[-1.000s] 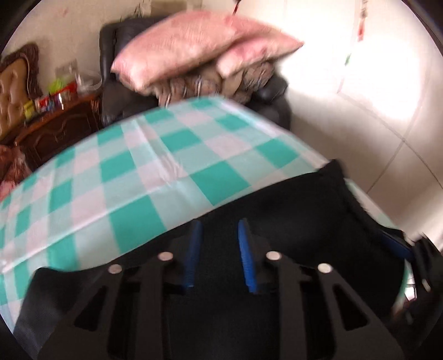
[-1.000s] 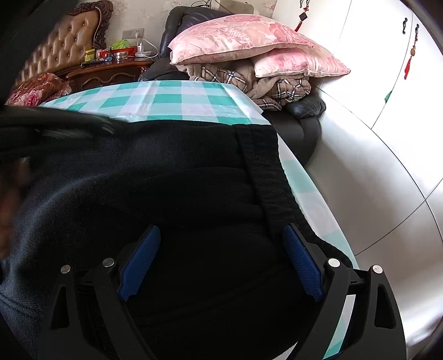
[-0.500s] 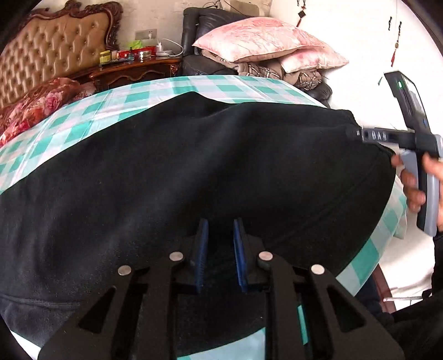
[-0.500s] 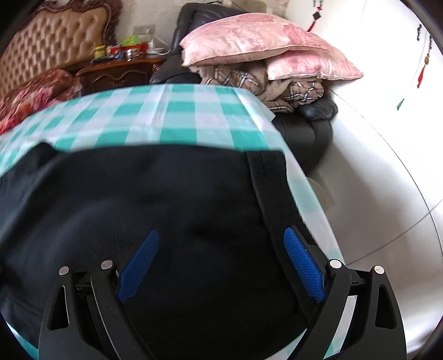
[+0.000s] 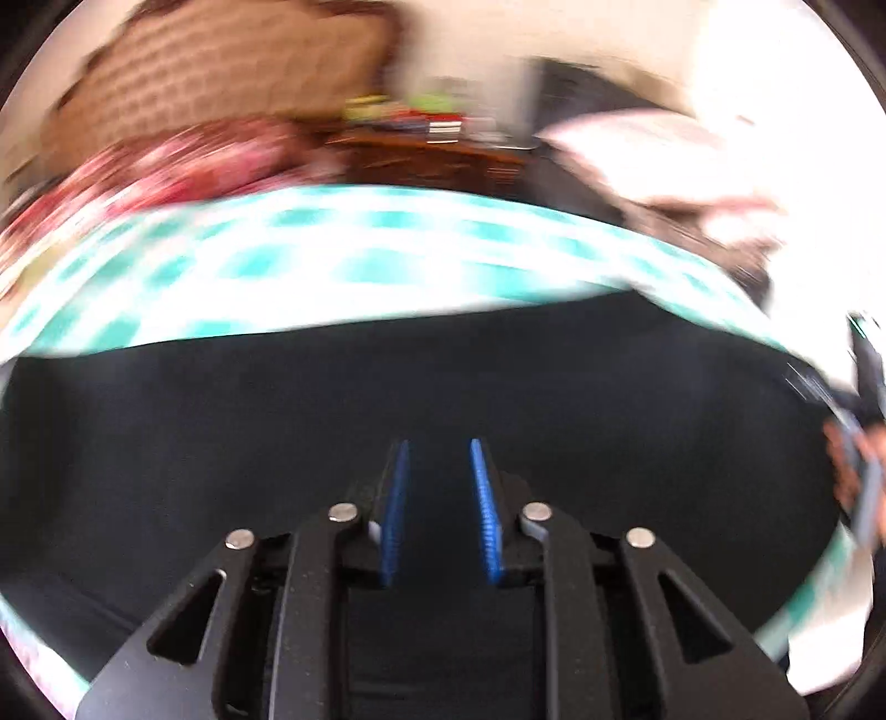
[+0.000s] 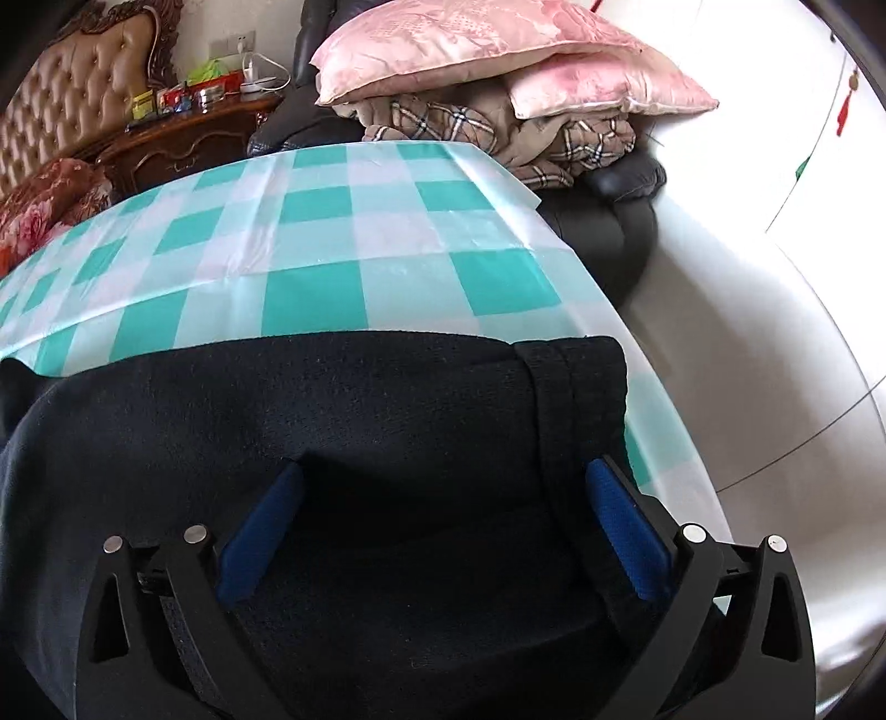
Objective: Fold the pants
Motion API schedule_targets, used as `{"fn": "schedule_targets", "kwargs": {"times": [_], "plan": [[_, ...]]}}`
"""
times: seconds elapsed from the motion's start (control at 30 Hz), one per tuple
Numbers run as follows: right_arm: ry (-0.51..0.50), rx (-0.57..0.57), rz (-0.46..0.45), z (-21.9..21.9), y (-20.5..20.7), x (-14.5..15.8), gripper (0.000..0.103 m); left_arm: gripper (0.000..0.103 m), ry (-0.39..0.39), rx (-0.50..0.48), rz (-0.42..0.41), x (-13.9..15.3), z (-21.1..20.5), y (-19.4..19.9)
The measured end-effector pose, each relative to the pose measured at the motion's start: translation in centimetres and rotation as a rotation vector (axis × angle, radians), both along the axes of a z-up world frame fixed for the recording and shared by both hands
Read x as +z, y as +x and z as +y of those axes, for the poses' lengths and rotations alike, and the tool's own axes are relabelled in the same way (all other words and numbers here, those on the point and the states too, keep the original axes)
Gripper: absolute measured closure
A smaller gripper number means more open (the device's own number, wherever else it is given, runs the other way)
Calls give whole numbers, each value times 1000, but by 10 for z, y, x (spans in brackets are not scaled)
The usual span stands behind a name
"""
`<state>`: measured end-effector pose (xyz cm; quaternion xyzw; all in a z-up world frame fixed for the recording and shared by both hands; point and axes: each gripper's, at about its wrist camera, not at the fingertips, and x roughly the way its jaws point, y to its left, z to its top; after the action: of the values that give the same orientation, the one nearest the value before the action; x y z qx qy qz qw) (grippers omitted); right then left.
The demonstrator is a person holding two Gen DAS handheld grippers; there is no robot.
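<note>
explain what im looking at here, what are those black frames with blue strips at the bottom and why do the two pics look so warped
There is no robot here. A person holds a hand-held grasping tool in each hand, and each has a wide-angle camera looking along its two blue-padded fingers, which bends the picture.

One picture comes from the left tool; it is blurred. Its pads stand a little apart with only a narrow gap, over the black pants; nothing shows clamped between them.

The other picture comes from the right tool. Its jaws are wide open, straddling the pants' end with the ribbed band.

The pants lie on a table with a teal checked cloth. Behind are pink pillows on a dark chair and a wooden side table.
</note>
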<state>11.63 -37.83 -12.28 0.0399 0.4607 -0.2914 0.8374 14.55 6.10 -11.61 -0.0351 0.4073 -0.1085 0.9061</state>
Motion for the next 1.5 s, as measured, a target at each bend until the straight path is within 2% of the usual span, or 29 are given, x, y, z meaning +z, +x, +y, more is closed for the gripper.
{"fn": "schedule_targets", "kwargs": {"times": [0.1,0.13,0.2,0.23,0.3,0.33,0.37,0.4,0.47,0.5,0.6,0.63,0.67,0.7,0.73,0.77,0.8,0.83,0.87,0.9,0.97,1.0,1.1,1.17,1.2,1.27,1.33,1.4,1.5], "plan": [[-9,-2,-8,1,-1,-1,4,67,35,195,31,-7,81,25],[-12,-3,-9,2,-2,-1,4,67,13,250,41,-9,106,29],[-18,-4,-8,3,-2,-1,4,67,-9,300,79,-16,144,35],[-22,-6,-8,3,-2,-1,5,67,20,327,86,-19,157,37],[-34,-7,-7,4,0,-2,5,67,45,445,70,-21,197,35],[-39,-8,-7,4,0,-2,5,71,15,490,49,-19,215,32],[-47,-10,-7,6,-1,-1,5,85,-10,507,38,-17,227,30],[-55,-11,-6,7,0,-2,5,94,-11,516,37,-15,233,30],[-68,-12,-4,8,0,-2,5,96,74,524,4,-8,230,29],[-72,-13,-2,9,0,-2,5,96,149,538,-32,-4,225,27],[-80,-14,0,9,1,-2,5,92,241,514,-61,-4,215,32],[-78,-15,0,9,1,-2,5,92,227,508,-52,-6,220,33],[-77,-14,-1,9,1,-2,5,94,178,510,-47,-8,229,32],[-73,-14,-2,9,0,-2,5,101,114,527,-47,-7,242,29],[-66,-15,-2,8,0,-2,5,101,62,534,-62,-2,251,23],[-62,-16,-3,7,0,-2,5,98,32,549,-89,4,259,15],[-56,-16,-4,7,0,-1,5,74,51,593,-108,10,265,10],[-50,-18,-6,6,0,-1,5,61,109,680,-132,17,275,2],[-43,-22,-9,5,1,0,5,56,110,716,-158,24,285,-8],[-39,-31,-15,4,0,2,5,56,56,680,-176,30,292,-17],[-57,-74,-42,6,-5,10,5,56,6,583,-194,36,292,-27],[-60,-87,-63,11,-8,16,5,56,19,492,-192,37,284,-31],[-28,7,-126,42,-12,35,5,57,89,327,-139,26,267,-36],[-11,114,-160,79,-13,47,5,55,181,328,-65,4,268,-35],[8,183,-177,99,-14,53,5,49,170,342,-49,-3,276,-38],[38,318,-203,143,-17,61,5,41,91,405,-56,-2,290,-46],[76,457,-218,194,-21,64,5,41,80,424,-77,5,290,-55],[105,565,-215,233,-22,61,5,43,149,425,-97,14,283,-61],[92,699,-172,287,-23,45,6,43,89,440,-118,23,292,-73]]}}
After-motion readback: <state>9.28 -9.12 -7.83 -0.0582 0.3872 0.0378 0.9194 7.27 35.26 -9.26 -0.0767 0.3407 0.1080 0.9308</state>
